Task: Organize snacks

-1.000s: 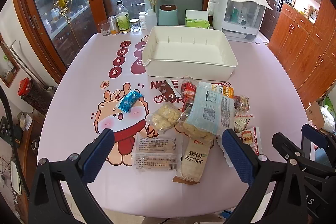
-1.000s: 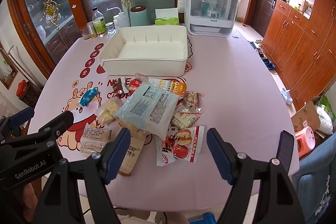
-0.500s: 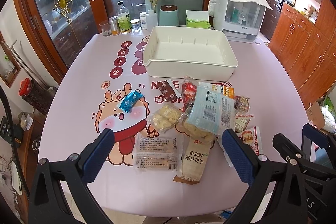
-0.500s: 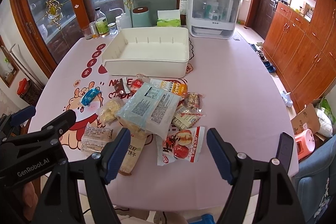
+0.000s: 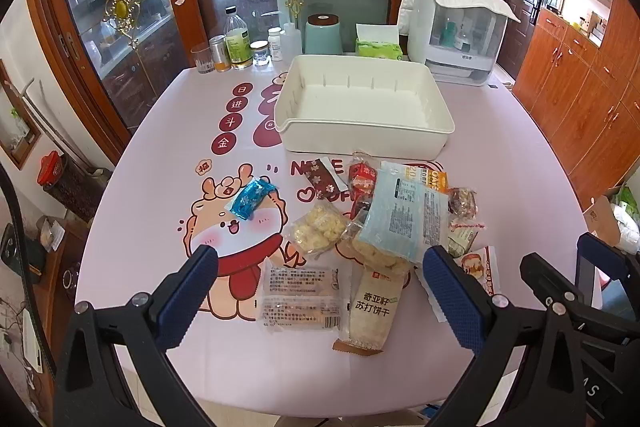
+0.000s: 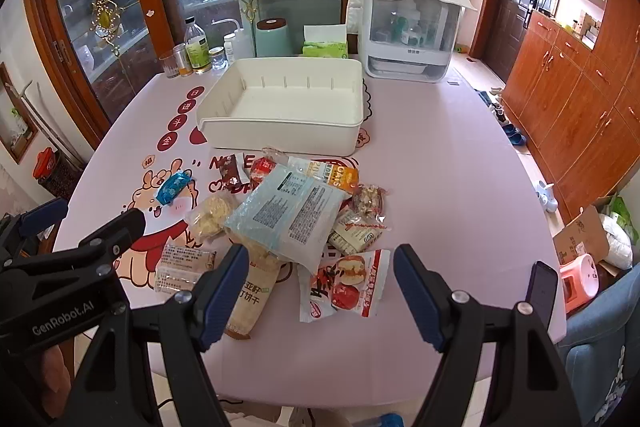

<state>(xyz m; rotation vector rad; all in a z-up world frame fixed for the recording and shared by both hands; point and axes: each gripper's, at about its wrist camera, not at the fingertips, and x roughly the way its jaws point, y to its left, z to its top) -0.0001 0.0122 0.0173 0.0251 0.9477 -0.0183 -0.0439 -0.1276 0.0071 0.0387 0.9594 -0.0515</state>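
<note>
A pile of snack packets lies on the pink table in front of an empty white bin (image 5: 362, 107) (image 6: 288, 107). On top is a large pale-blue packet (image 5: 404, 215) (image 6: 290, 213). Around it lie a clear cracker pack (image 5: 300, 297), a soda-cracker bag (image 5: 370, 307), a blue candy wrapper (image 5: 252, 201) (image 6: 172, 187) and a red-and-white packet (image 6: 346, 285). My left gripper (image 5: 320, 291) hovers open above the near packets. My right gripper (image 6: 320, 285) is open too, over the red-and-white packet. Neither holds anything.
Bottles and jars (image 5: 236, 47), a teal canister (image 5: 323, 35), a tissue box (image 5: 378, 45) and a white covered appliance (image 5: 456, 31) stand at the table's far edge. Wooden cabinets (image 6: 572, 99) line the right wall. A pink stool (image 6: 578, 281) sits on the floor at right.
Both views have shifted only slightly, with the right gripper edging a little toward the table. The snacks and bin have not moved, and both grippers remain open.
</note>
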